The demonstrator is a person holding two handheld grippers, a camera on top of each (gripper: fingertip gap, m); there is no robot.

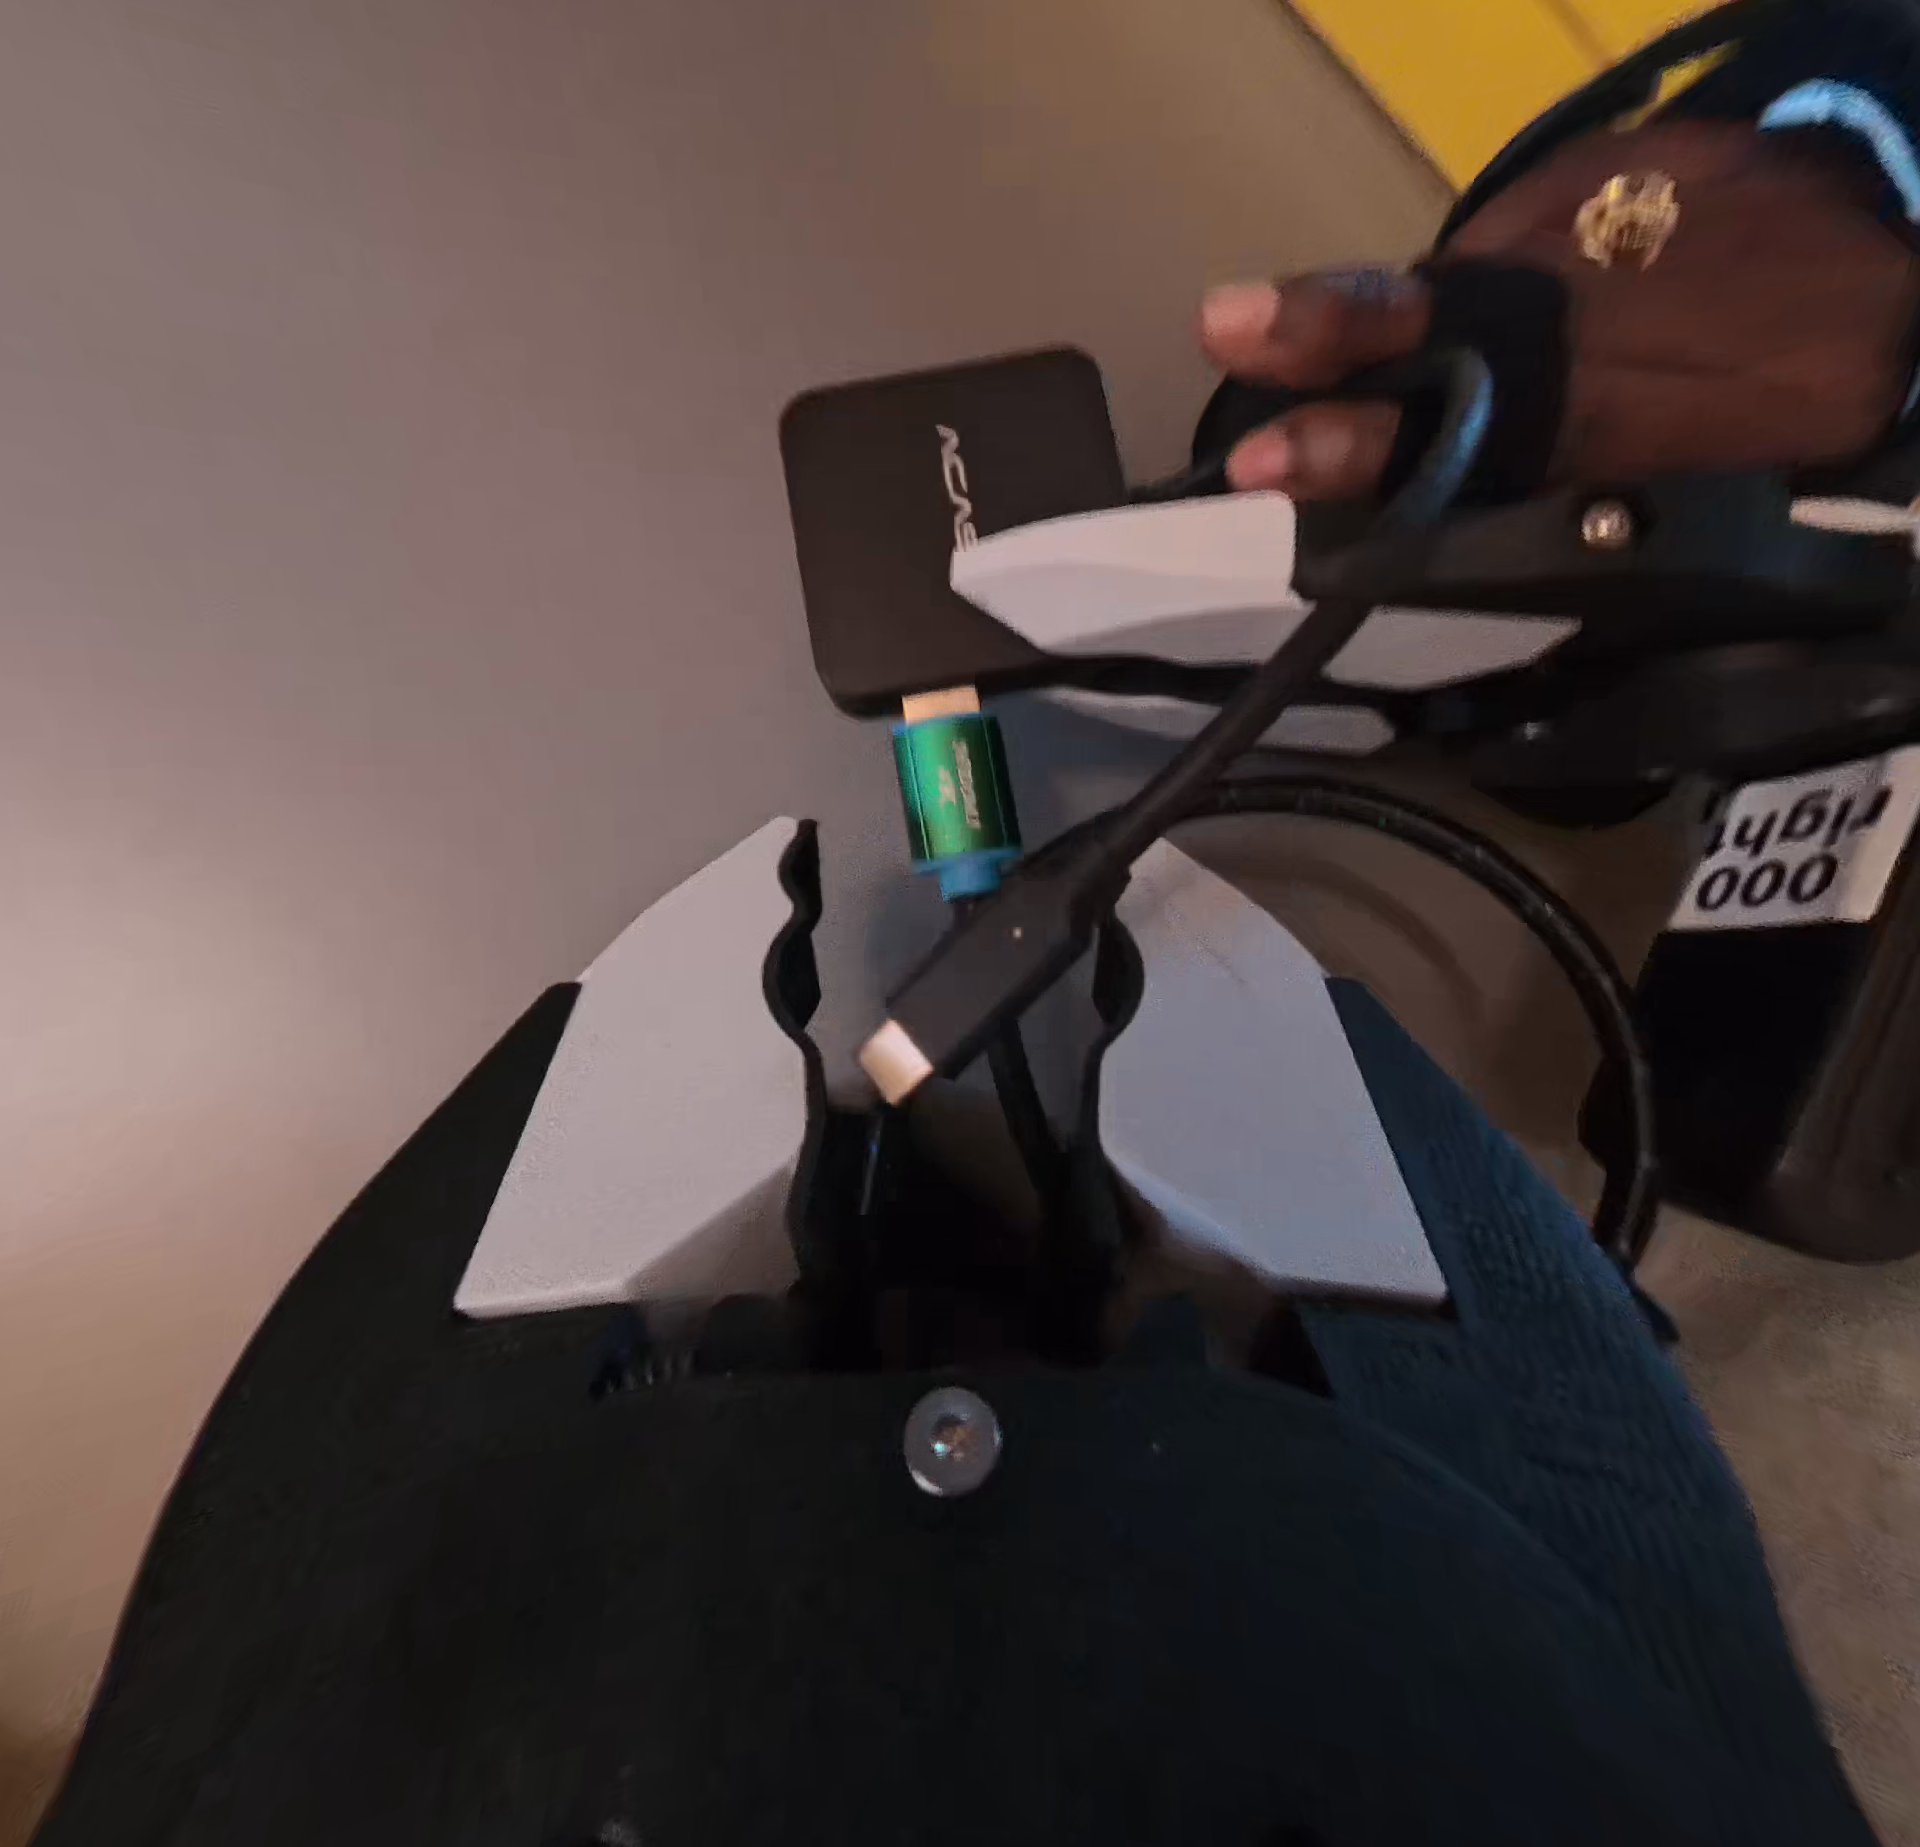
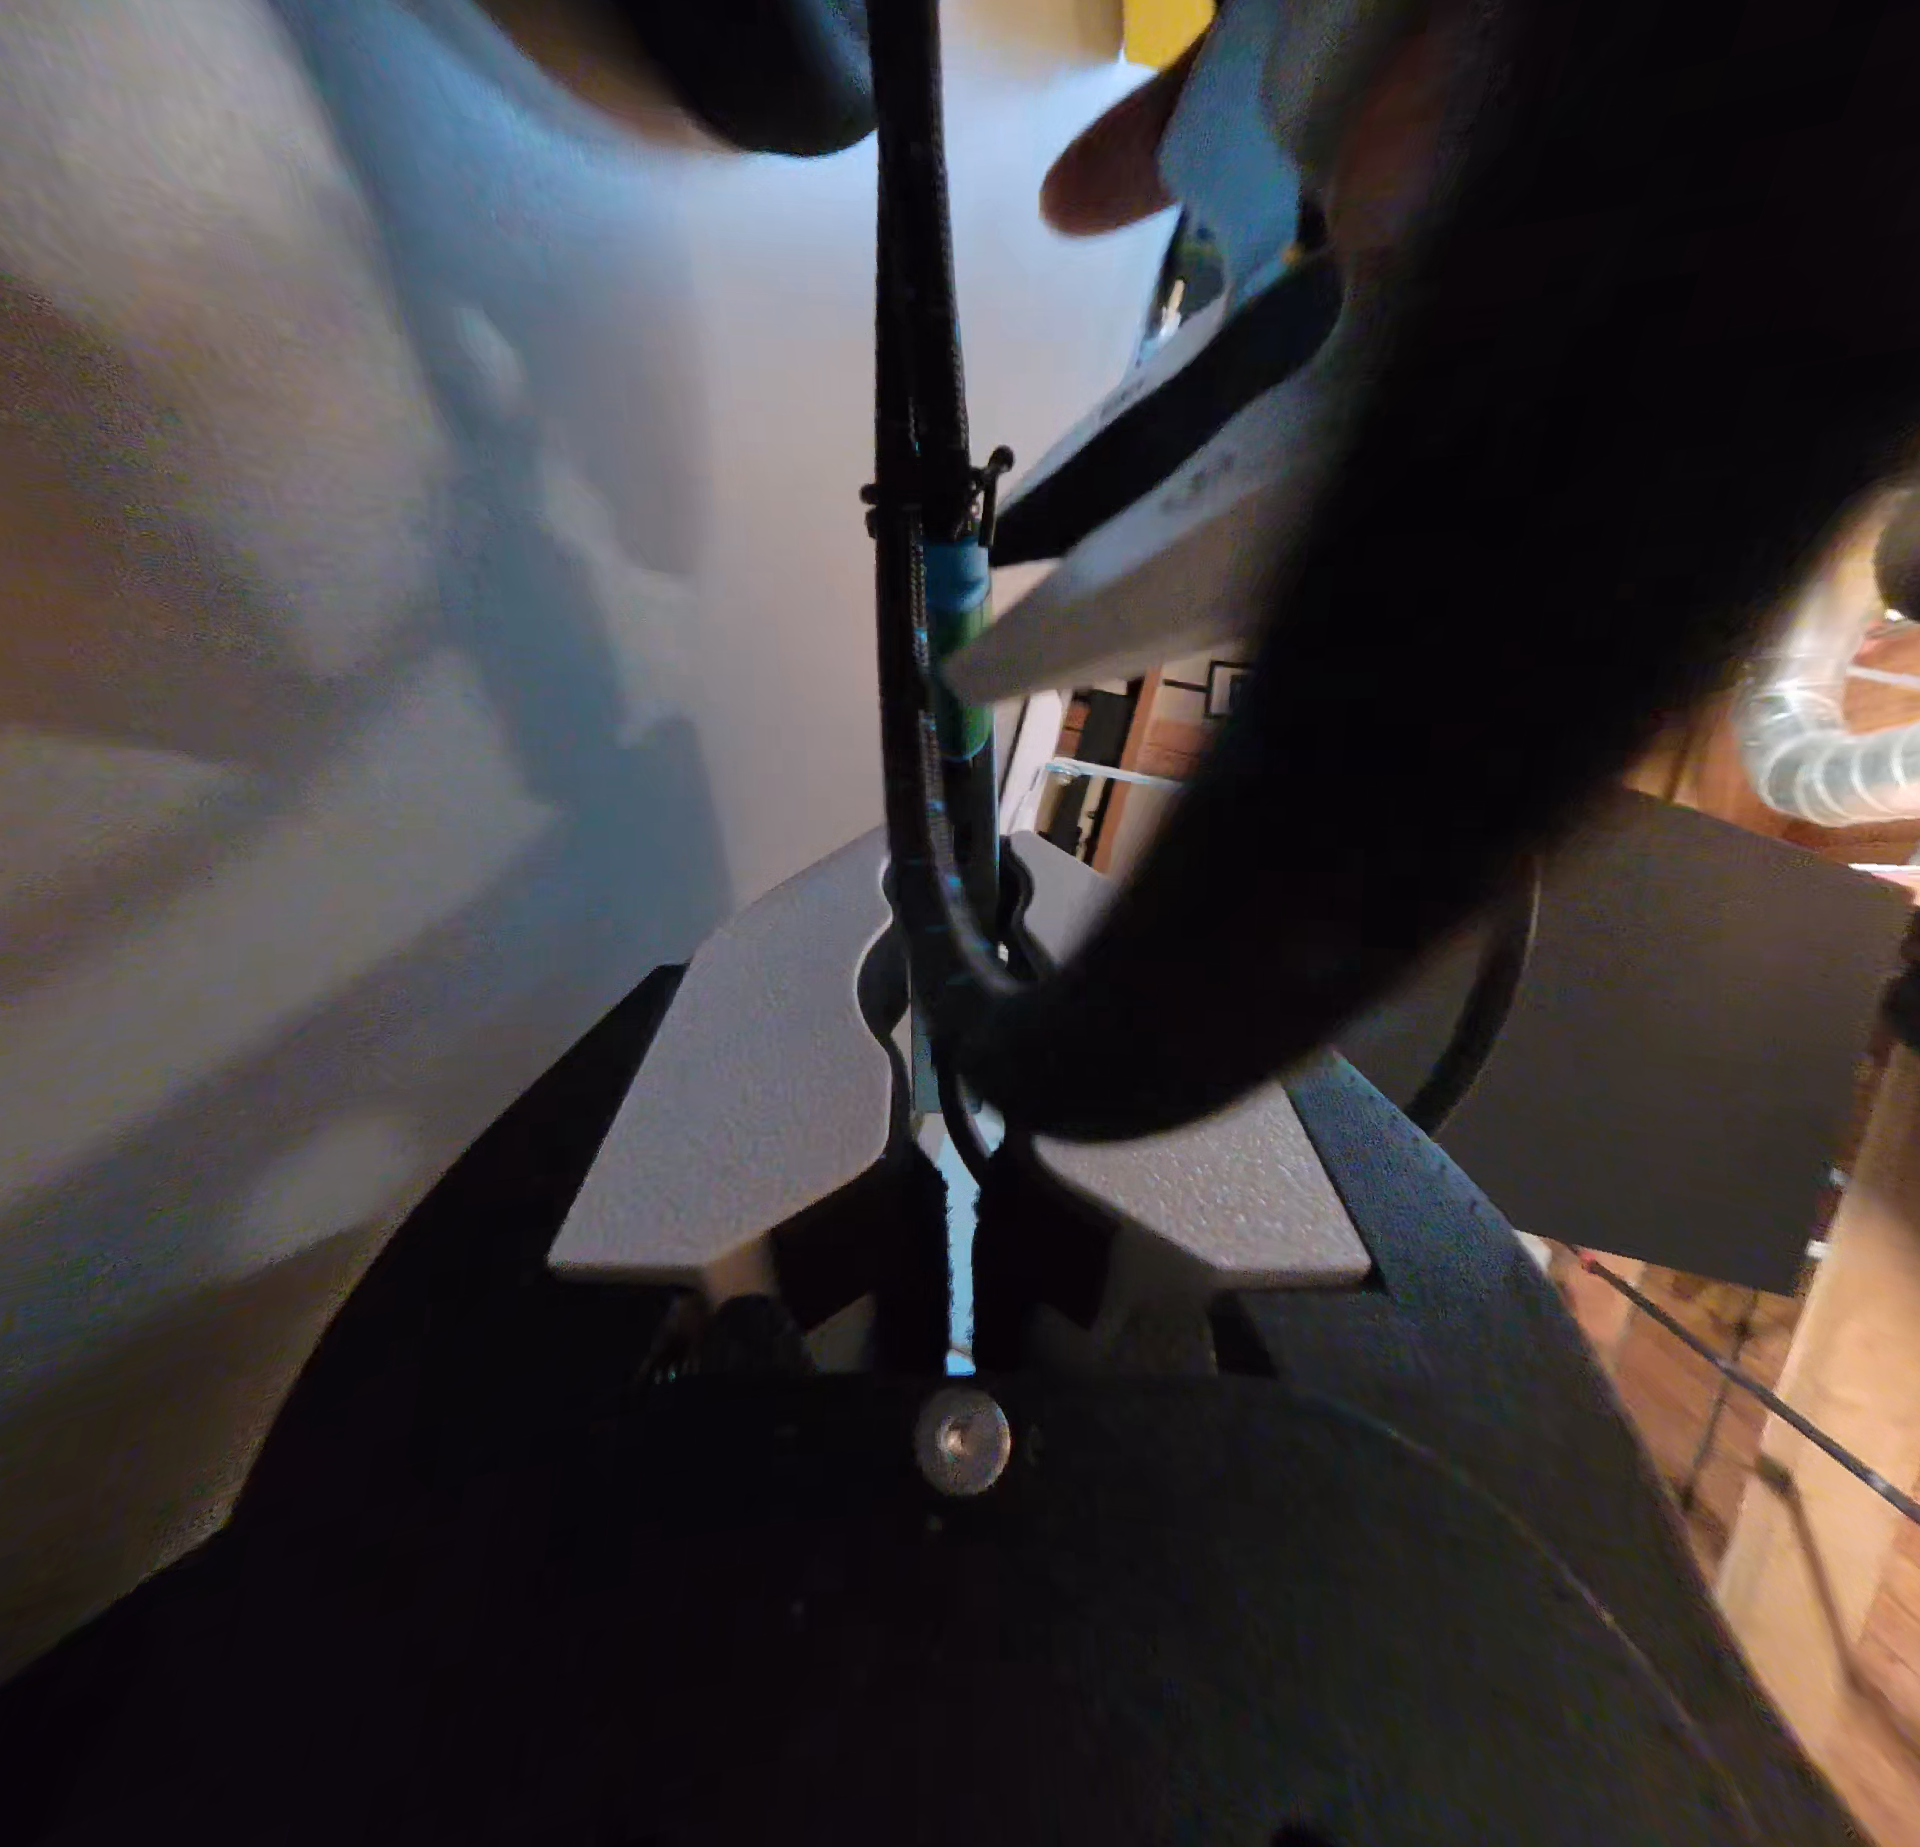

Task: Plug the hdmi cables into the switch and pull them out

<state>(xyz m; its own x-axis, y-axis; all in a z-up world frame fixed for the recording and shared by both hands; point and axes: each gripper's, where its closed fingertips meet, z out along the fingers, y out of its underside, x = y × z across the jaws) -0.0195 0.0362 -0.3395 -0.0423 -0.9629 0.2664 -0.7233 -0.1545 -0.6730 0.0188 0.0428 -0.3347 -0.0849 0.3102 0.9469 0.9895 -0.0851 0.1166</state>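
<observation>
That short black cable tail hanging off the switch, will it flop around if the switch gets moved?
Probably floppy: the cable tail curves loosely from the switch and its plug dangles unsupported. It'll likely swing and could snag the left gripper's fingers just beneath.

The flat black square switch (image 1: 951, 530) sits clamped in the white-fingered right gripper (image 1: 1132, 571) ahead of the left gripper (image 1: 956, 976), a green metal HDMI plug (image 1: 954, 795) entering its near edge, while a short black cable's plug (image 1: 977, 987) hangs between the left fingers
</observation>
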